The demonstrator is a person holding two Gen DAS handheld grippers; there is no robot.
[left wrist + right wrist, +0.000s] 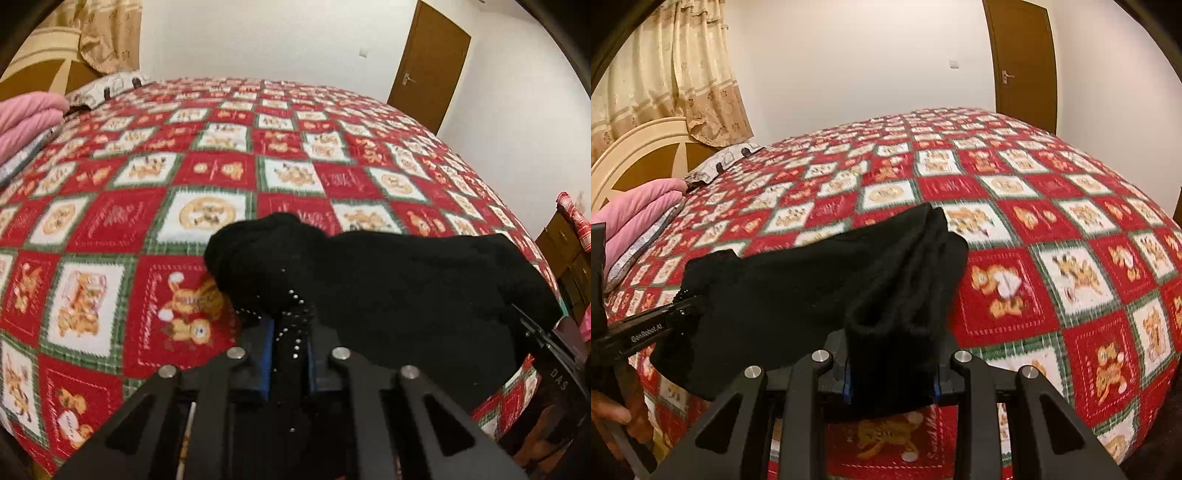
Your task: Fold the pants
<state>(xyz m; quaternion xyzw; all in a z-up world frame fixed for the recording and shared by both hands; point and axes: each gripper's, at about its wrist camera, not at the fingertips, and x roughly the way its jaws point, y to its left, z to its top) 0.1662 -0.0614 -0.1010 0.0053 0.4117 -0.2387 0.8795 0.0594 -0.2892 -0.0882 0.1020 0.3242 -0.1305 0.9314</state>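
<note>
The black pants (pixel 369 280) hang folded in a bundle between my two grippers, lifted above the bed. My left gripper (pixel 291 332) is shut on the edge with small silver studs. My right gripper (pixel 892 365) is shut on the ribbed cuff end of the pants (pixel 820 288). The left gripper also shows at the left of the right wrist view (pixel 679 314), clamped on the far end. The right gripper shows at the right edge of the left wrist view (pixel 546 343). The fingertips are hidden by the cloth.
The bed has a red, white and green patchwork quilt (pixel 221 177) with bear pictures. Folded pink bedding (pixel 639 218) and a pillow (pixel 724 162) lie at the headboard (pixel 639 147). A brown door (pixel 1023 62) is behind the bed. A wooden dresser (pixel 569 254) stands at the right.
</note>
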